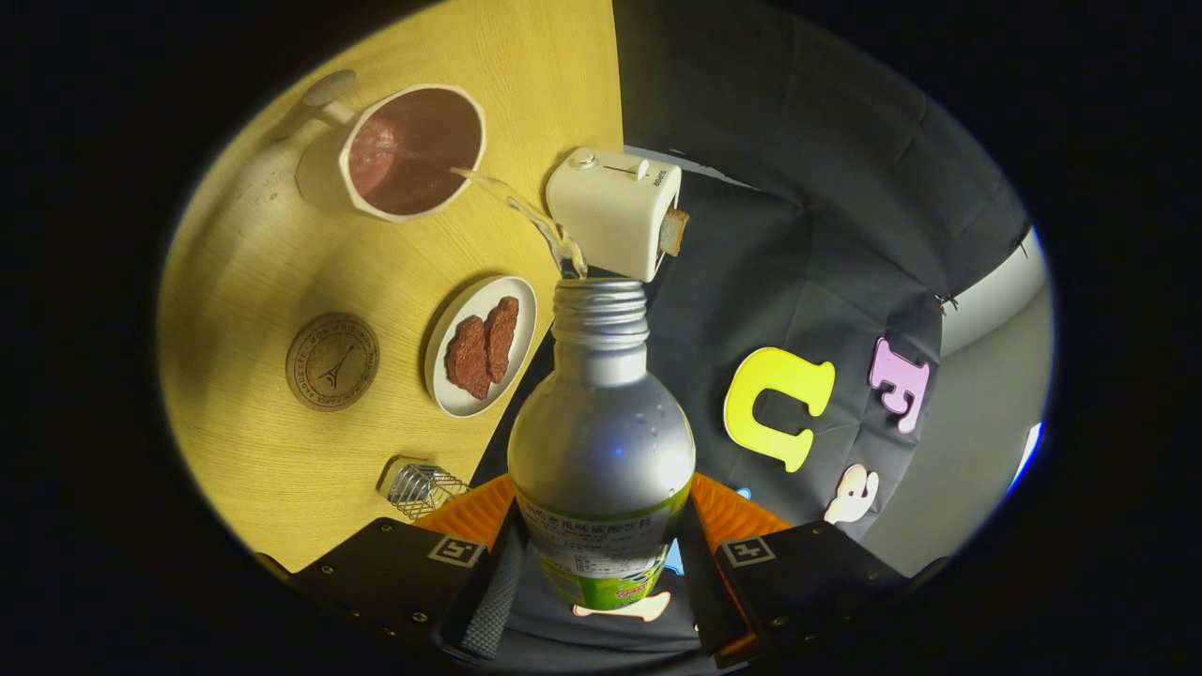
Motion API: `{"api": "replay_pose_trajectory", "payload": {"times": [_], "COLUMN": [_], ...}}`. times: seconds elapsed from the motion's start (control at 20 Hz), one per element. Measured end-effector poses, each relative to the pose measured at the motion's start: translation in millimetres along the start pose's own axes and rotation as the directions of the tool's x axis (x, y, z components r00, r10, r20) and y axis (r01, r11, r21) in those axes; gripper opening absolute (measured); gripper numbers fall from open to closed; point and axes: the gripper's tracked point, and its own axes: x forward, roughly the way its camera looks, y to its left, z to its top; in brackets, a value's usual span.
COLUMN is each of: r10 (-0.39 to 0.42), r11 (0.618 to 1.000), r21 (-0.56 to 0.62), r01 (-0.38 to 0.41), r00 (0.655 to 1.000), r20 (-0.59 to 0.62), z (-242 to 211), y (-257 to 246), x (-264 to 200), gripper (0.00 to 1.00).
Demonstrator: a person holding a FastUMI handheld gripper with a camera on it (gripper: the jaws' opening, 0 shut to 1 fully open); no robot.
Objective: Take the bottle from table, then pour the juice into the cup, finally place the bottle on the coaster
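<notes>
Both tool (601, 573) fingers clamping labelled bottle (601, 441), juice entering cup (413, 150)

Claw (601, 573) — black screwed blocks, square tags, ridged pads.

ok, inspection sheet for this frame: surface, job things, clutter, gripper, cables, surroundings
Surface: wooden table, no spill seen.
Job things: bottle tilted, uncapped, a stream running from its mouth into the cup; coaster bare.
Clutter: toaster with bread in its slot; plate with two brown pieces; wire rack.
Gripper: gripper fingers clamped on the bottle's labelled base.
Cables: nothing seen.
Surroundings: black cloth wall beyond the table.
</notes>
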Motion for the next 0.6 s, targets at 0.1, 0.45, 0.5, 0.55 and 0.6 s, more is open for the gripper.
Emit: {"api": "replay_pose_trajectory", "payload": {"times": [0.1,0.45,0.5,0.55,0.6], "r10": [-0.002,-0.009,-0.011,-0.012,-0.013], "r11": [1.0,0.999,0.999,0.999,0.998], "r21": [-0.006,-0.04,-0.046,-0.053,-0.059], "r01": [0.002,0.01,0.012,0.013,0.015], "r00": [1.0,1.0,1.0,0.999,0.999], "r20": [0.005,0.027,0.029,0.031,0.033], "z": [2.0,11.5,12.6,14.0,15.1], "y": [-0.8,-5.6,-6.4,-6.6,-7.2], "x": [-0.3,0.9,0.4,1.1,1.3], "gripper": [0.76,0.76,0.76,0.76,0.76]}}
